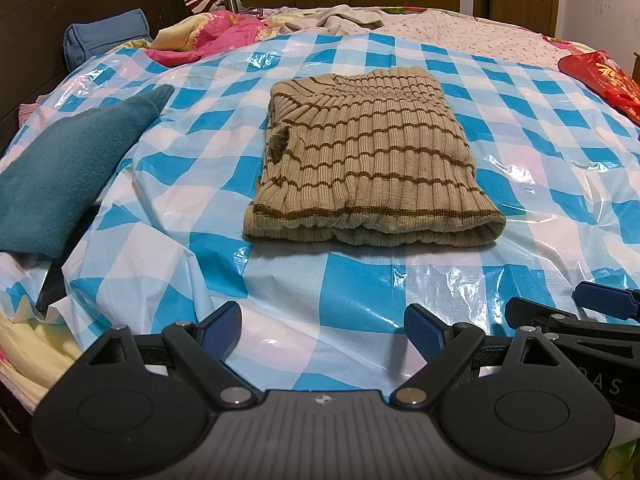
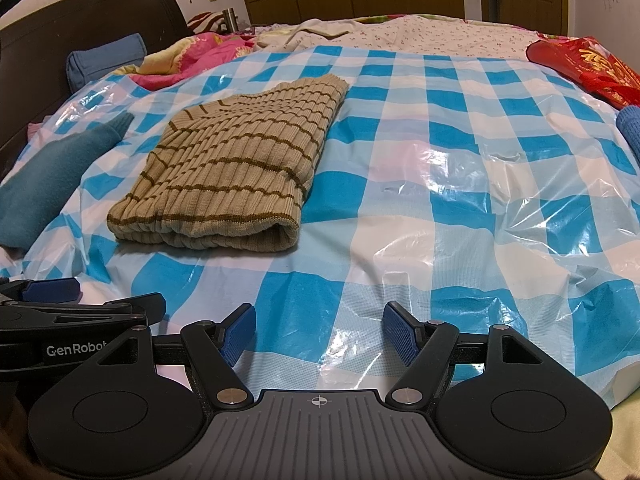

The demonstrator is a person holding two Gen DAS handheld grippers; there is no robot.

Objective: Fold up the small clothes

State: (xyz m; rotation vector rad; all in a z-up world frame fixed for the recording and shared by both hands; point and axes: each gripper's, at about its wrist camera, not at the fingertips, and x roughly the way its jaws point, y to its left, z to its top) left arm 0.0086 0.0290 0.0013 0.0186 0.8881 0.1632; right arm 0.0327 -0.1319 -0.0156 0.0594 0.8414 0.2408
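Knit sweater: beige ribbed sweater [image 1: 366,152] with brown stripes, folded into a compact rectangle — it lies flat on the sheet, ahead of both claws and touched by neither.
Plastic sheet: blue-and-white checked sheet [image 1: 360,288] spread over the bed, glossy and wrinkled.
Left claw: left claw [image 1: 322,330] is released, its blue pads spread wide over bare sheet, holding nothing.
Right claw: right claw [image 2: 319,334] is likewise released and empty — it sits just beside the left one, short of the sweater's near fold.
Teal garment: teal garment [image 1: 68,168] lies at the sheet's left edge, apart from the sweater.
Red bag: red bag [image 2: 592,72] at the far right.
Far side: rumpled pink quilt [image 1: 200,40] and a blue pillow [image 1: 106,38] by the dark headboard [image 1: 52,8].
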